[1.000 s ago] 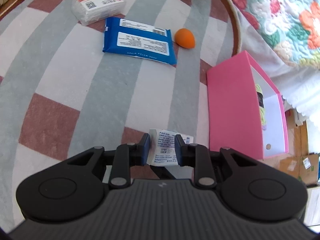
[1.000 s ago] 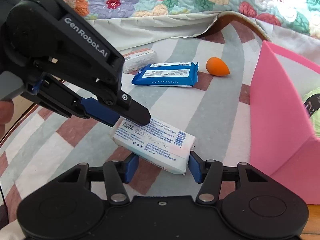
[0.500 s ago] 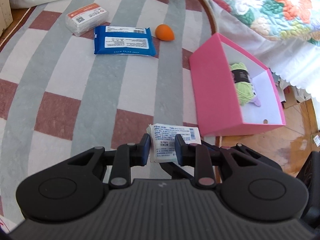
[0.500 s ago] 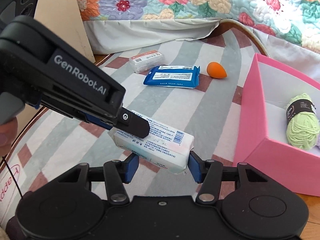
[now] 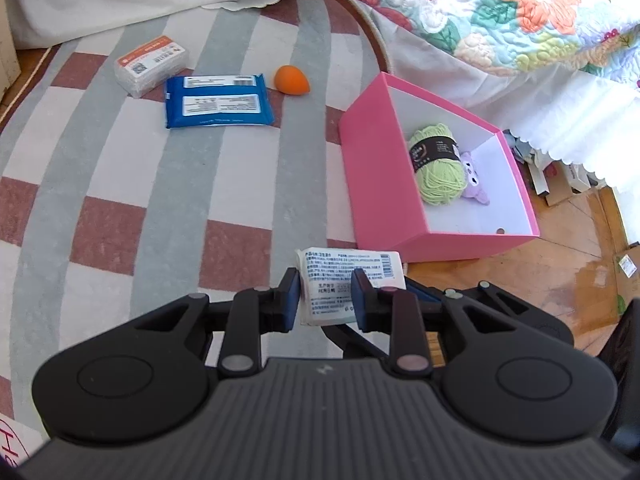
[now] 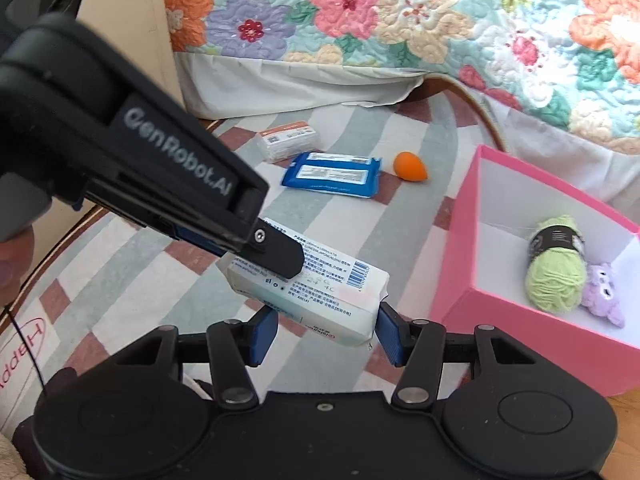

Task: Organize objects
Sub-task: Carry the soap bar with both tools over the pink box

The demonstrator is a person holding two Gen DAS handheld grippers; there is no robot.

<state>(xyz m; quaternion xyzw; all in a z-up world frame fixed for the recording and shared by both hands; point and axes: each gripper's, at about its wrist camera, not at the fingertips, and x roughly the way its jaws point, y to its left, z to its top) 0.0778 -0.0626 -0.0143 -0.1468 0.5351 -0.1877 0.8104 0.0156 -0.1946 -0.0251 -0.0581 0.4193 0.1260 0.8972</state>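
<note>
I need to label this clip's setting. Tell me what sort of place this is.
Most likely a bedroom floor at home: a floral quilt hangs over a white bed skirt, with a striped, checked rug lying on the wooden floor beside the bed.

Pink box, green yarn, orange egg-shaped obj.

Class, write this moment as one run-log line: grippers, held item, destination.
left gripper: shut on white tissue pack | right gripper: shut on pack | pack: off rug | pink box: yarn, plush inside

White tissue pack: glossy plastic film. Pink box: smooth matt card. Green yarn: fuzzy fibre. Rug: woven cloth. Floor: glossy wood. Bedspread: quilted cloth.
</note>
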